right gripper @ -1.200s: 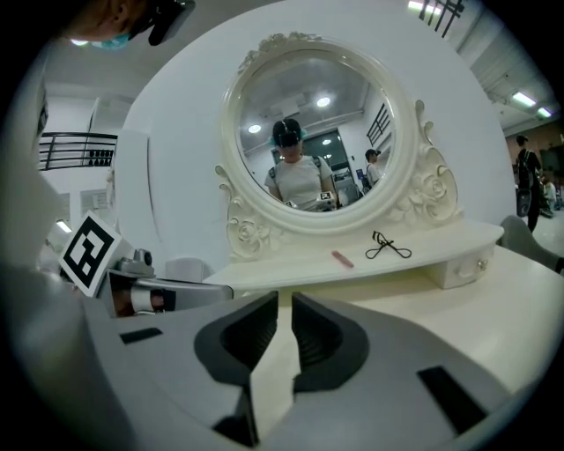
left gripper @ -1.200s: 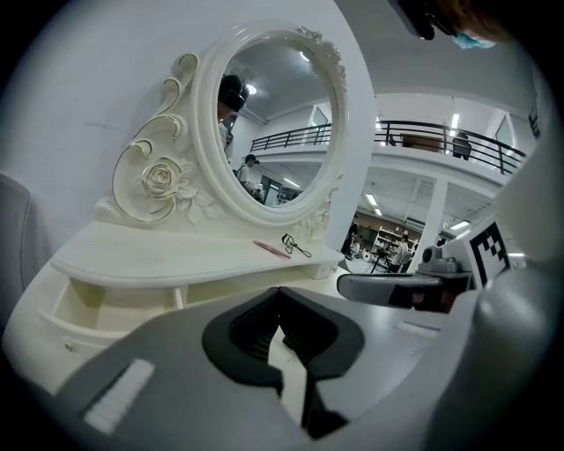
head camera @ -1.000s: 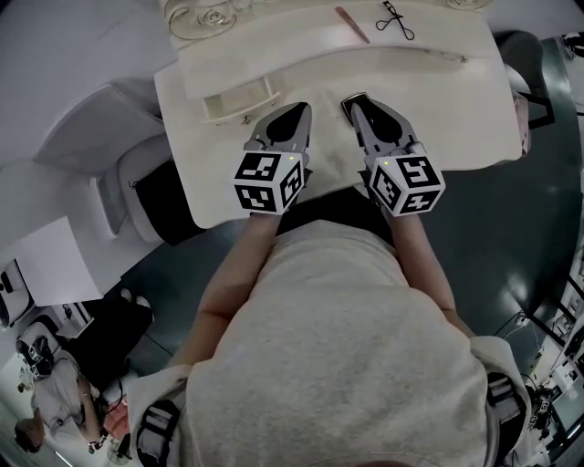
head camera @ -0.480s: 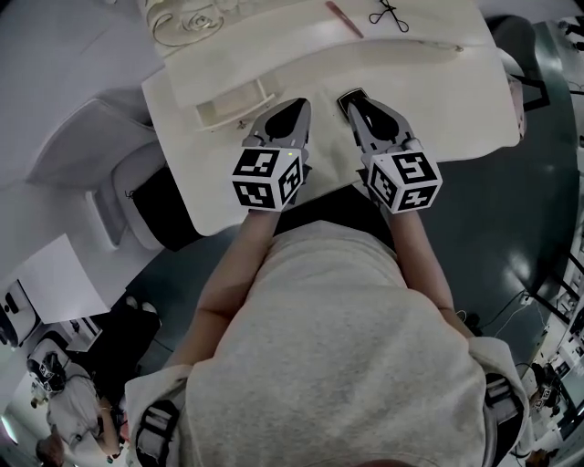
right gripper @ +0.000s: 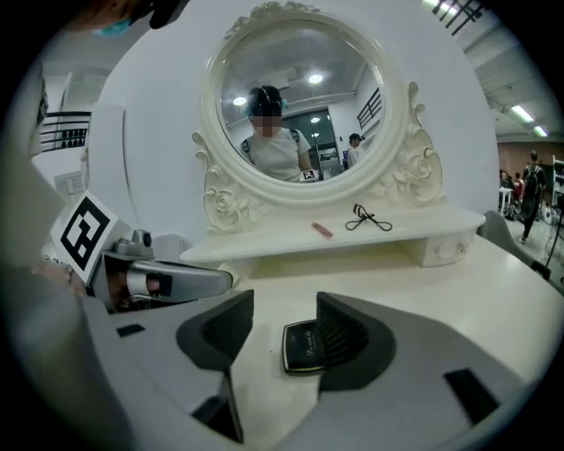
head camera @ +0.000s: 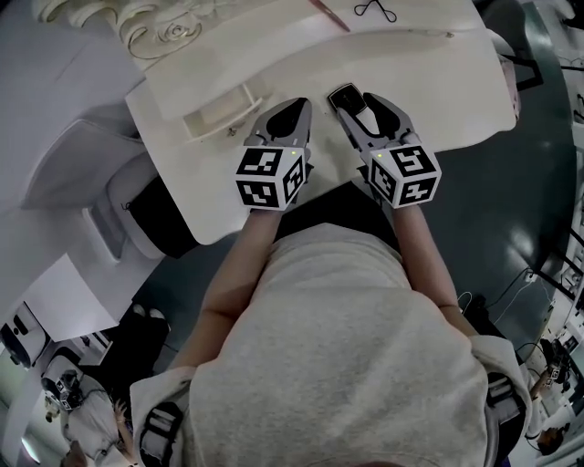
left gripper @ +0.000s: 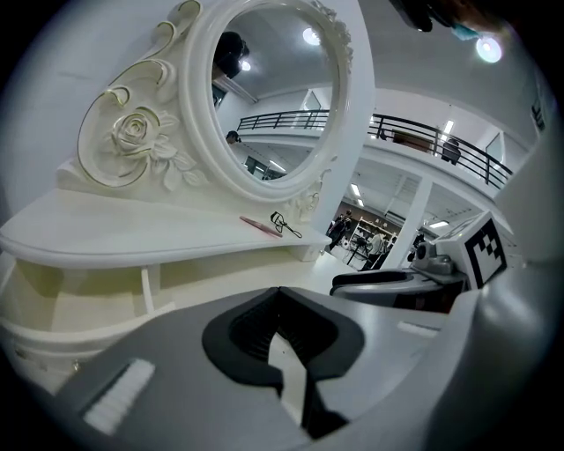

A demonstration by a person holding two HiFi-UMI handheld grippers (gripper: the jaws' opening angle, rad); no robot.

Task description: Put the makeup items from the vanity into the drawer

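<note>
- While the right gripper has its jaws opening in the head view, the black compact lies flat on the vanity top between them, so nothing is pinching it.
- Same view: the left gripper sits just to the left, jaws pressed together and empty. The open drawer is further left. A pink stick and an eyelash curler wait on the far shelf.
- Left gripper view: the jaws are together with nothing in them. The drawer cavity opens at the left, under the shelf. My guess is the shelf overhang and the drawer's front wall are the edges to clear on any drop. The right claw is also close by on the right, so the two could bump.
- Right gripper view: the compact sits close against the right pad, with the left pad well apart from it. If the jaws close off-centre like this, I reckon the flat case could skid or flip up instead of seating.
- Same view: there's plenty of bare tabletop on the right and towards the far shelf under the mirror, but things are tighter on the left.
</note>
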